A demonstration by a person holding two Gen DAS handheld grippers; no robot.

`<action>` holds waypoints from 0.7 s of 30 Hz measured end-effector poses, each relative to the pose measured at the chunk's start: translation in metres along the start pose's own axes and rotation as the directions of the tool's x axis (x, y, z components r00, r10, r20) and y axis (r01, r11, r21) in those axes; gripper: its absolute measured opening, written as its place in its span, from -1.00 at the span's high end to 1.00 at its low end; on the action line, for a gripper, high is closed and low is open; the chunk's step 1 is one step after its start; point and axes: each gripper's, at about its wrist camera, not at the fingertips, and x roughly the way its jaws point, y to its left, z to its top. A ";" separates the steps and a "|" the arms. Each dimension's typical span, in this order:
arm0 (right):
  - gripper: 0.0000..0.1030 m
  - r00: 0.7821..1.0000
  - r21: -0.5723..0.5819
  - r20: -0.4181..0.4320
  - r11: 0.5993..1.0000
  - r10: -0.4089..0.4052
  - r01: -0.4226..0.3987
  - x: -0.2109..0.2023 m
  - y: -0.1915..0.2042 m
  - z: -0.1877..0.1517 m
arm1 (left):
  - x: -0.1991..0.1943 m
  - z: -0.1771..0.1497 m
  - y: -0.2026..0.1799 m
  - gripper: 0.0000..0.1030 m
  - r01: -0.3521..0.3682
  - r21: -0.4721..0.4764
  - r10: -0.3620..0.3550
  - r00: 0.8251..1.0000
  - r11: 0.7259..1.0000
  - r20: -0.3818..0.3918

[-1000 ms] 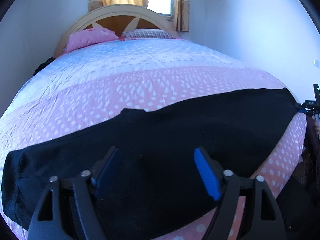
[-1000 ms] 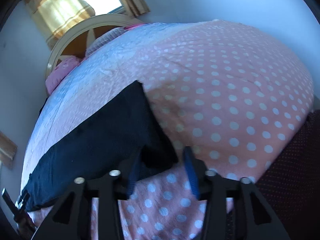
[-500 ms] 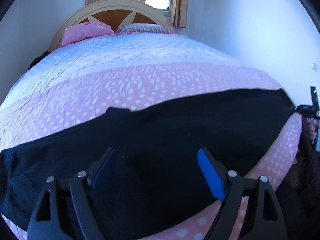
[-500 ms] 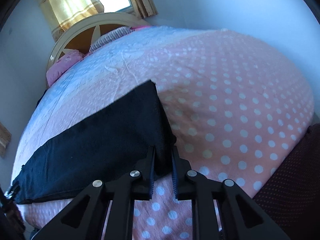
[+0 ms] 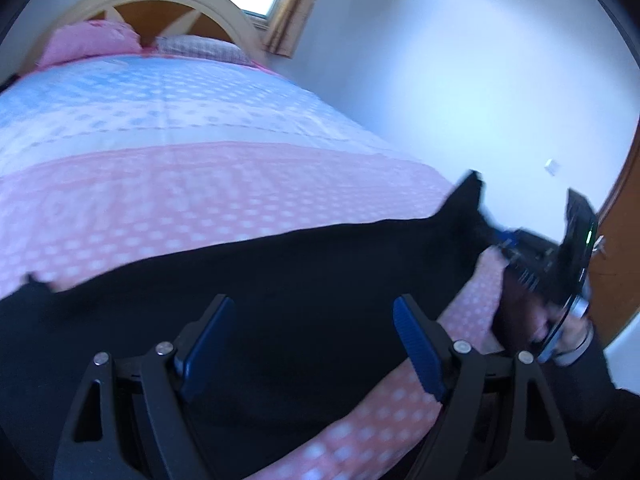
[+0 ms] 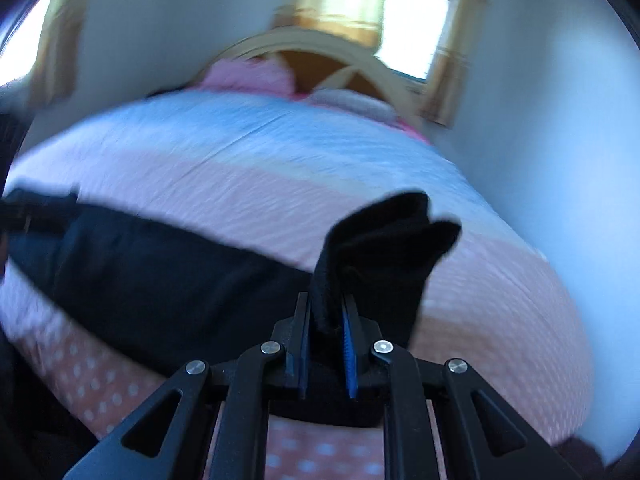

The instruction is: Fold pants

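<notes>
Two grippers: one wide apart, one clenched.
Left gripper (image 5: 308, 344): released, over the pants (image 5: 280, 280).
Right gripper (image 6: 326, 336): clamped on a raised pants corner.
Pants: black, stretched across the bed (image 5: 180, 184) near its foot.

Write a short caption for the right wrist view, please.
Right gripper shut on one end of the black pants, lifting it above the pink dotted bedspread.

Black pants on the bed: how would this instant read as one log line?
right hand-held gripper: shut on black pants, end lifted | left hand-held gripper: open over pants | bedspread: pink, dotted
</notes>
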 end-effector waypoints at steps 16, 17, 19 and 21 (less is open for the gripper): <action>0.02 0.957 0.413 0.127 0.863 0.261 -0.291 0.006 -0.085 -0.025 | 0.099 0.025 -0.081 -0.32 0.185 0.031 -0.179 0.975 0.982 -0.135; 0.01 0.955 0.455 0.135 0.840 0.263 -0.296 0.010 -0.091 -0.029 | 0.106 0.026 -0.086 -0.21 0.190 0.034 -0.183 0.972 0.981 -0.145; 0.01 0.962 0.494 0.129 0.825 0.241 -0.273 0.015 -0.096 -0.033 | 0.119 0.025 -0.096 -0.07 0.203 0.029 -0.195 0.964 0.979 -0.179; 0.01 0.967 0.511 0.124 0.822 0.221 -0.253 0.016 -0.096 -0.035 | 0.129 0.024 -0.104 -0.06 0.201 0.035 -0.190 0.961 0.979 -0.198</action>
